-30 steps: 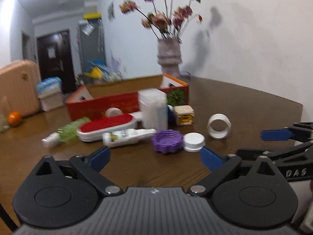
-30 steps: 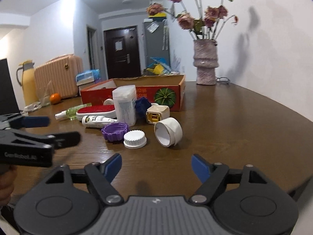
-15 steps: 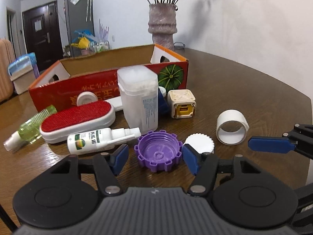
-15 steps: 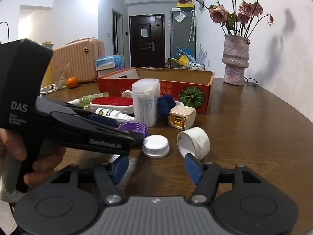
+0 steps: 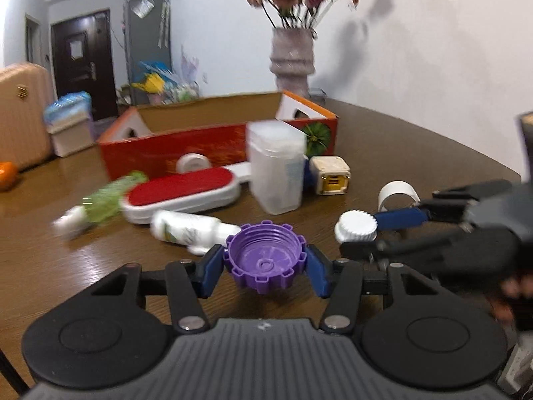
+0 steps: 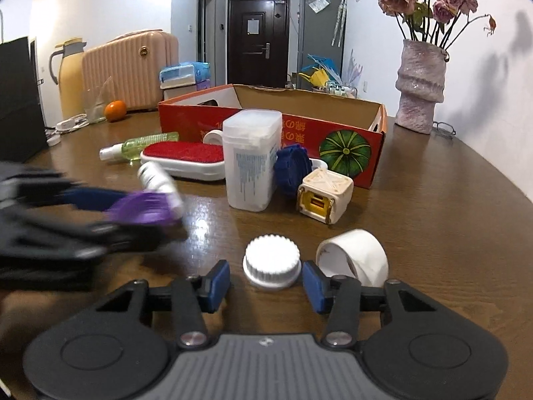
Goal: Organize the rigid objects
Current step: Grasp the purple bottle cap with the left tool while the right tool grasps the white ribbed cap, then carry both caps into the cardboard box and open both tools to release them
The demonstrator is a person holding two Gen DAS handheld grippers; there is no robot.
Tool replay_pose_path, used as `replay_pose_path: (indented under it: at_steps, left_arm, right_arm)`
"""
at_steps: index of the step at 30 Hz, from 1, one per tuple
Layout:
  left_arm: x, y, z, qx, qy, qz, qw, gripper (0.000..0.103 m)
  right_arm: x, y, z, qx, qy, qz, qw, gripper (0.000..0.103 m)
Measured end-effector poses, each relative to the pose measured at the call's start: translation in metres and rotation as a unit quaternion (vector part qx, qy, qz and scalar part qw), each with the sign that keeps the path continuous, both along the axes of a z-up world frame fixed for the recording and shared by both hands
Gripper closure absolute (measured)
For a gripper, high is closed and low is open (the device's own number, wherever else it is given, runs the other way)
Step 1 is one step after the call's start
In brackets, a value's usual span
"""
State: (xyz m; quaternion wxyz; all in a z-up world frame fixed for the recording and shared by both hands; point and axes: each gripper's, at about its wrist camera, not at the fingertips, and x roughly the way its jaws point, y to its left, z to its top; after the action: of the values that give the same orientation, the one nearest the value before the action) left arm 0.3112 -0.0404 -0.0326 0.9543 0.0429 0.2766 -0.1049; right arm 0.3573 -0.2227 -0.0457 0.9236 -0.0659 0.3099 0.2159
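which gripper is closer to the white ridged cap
Right. The right hand-held gripper has the white ridged cap between its open fingers, not yet clamped. The left hand-held gripper is off to the cap's left, shut on the purple cap.

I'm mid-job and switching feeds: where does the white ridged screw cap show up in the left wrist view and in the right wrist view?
Left wrist view: the white ridged screw cap sits right of centre, next to the blue fingertips of the right claw.
Right wrist view: the cap is low centre, between the blue fingertips, untouched.
Shared landmark: the white tape ring, just right of the cap in both.
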Motion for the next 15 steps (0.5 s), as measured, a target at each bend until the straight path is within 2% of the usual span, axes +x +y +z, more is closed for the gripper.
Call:
replay_pose_path:
  at_steps: [4, 6, 7, 11, 15]
  left_arm:
    - [-0.024, 0.015, 0.008, 0.01, -0.026, 0.022, 0.9994, 0.049]
    - [-0.027, 0.021, 0.006, 0.011, -0.022, 0.032, 0.9992, 0.049]
    - [-0.028, 0.023, 0.005, 0.011, -0.018, 0.039, 0.999, 0.049]
    - [-0.035, 0.031, -0.001, 0.017, -0.012, 0.052, 0.9984, 0.049]
    - [-0.045, 0.031, 0.001, 0.021, -0.016, 0.06, 0.9979, 0.049]
  right_arm:
    - [0.012, 0.006, 0.0, 0.0, 0.008, -0.007, 1.0, 0.056]
    - [0.014, 0.008, 0.0, 0.004, 0.006, -0.011, 1.0, 0.063]
    - [0.013, 0.009, 0.0, 0.008, 0.004, -0.016, 1.0, 0.063]
    - [0.0, 0.012, -0.003, 0.013, -0.008, -0.033, 0.999, 0.063]
    - [-0.021, 0.012, 0.003, 0.044, -0.014, -0.037, 0.998, 0.063]
